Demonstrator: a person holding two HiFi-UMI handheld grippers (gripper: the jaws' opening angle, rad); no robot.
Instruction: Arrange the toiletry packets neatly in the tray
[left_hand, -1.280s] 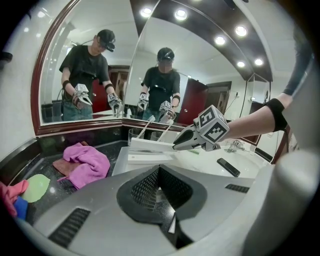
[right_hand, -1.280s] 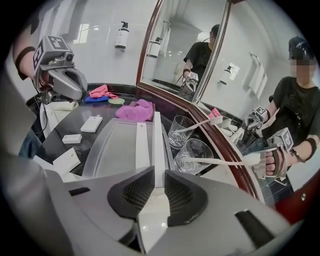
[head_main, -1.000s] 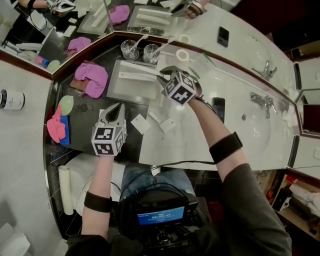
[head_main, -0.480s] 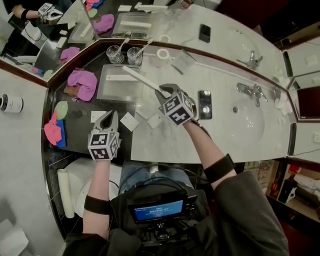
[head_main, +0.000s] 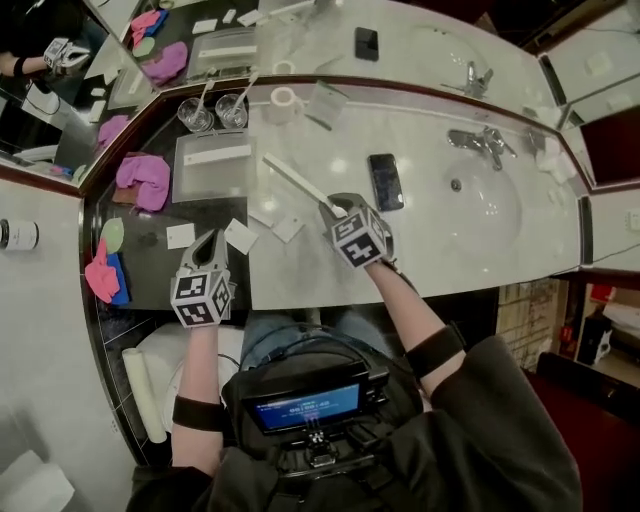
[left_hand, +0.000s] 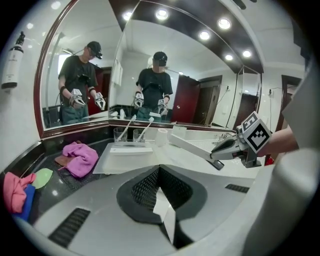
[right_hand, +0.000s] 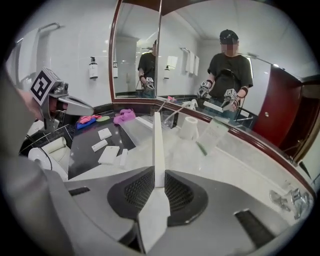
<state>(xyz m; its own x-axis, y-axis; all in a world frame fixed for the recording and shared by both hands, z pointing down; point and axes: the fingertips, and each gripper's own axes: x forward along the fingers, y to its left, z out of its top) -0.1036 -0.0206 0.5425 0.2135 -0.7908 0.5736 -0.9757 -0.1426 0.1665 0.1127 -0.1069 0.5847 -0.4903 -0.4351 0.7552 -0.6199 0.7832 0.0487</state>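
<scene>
**On the vanity counter: 1 long packet gripped, 1 in tray, 4 small ones loose**

Right gripper (head_main: 335, 207) pinches the near end of a long white packet (head_main: 292, 183). The packet is off the counter and angles toward the tray (head_main: 190, 185), with its far tip short of the tray's corner.

Left gripper (head_main: 207, 240) has its fingers pressed together with nothing between them, above the dark counter section near the front edge.

The tray holds one second long packet (head_main: 217, 154), lying along its far side.

Four small white packets (right_hand: 109, 154) lie loose on the counter between the tray and the two grippers, partly on dark stone and partly on marble.

Around:
- Two glasses (head_main: 195, 116) just behind the tray, one toothbrush in each.
- One toilet roll (head_main: 283, 100) and one clear box (head_main: 327, 103) to their right.
- One phone (head_main: 383, 181) flat on the marble, near the right gripper.
- One pink cloth (head_main: 143, 180) just left of the tray.
- One green pad (head_main: 111, 235) further left.
</scene>
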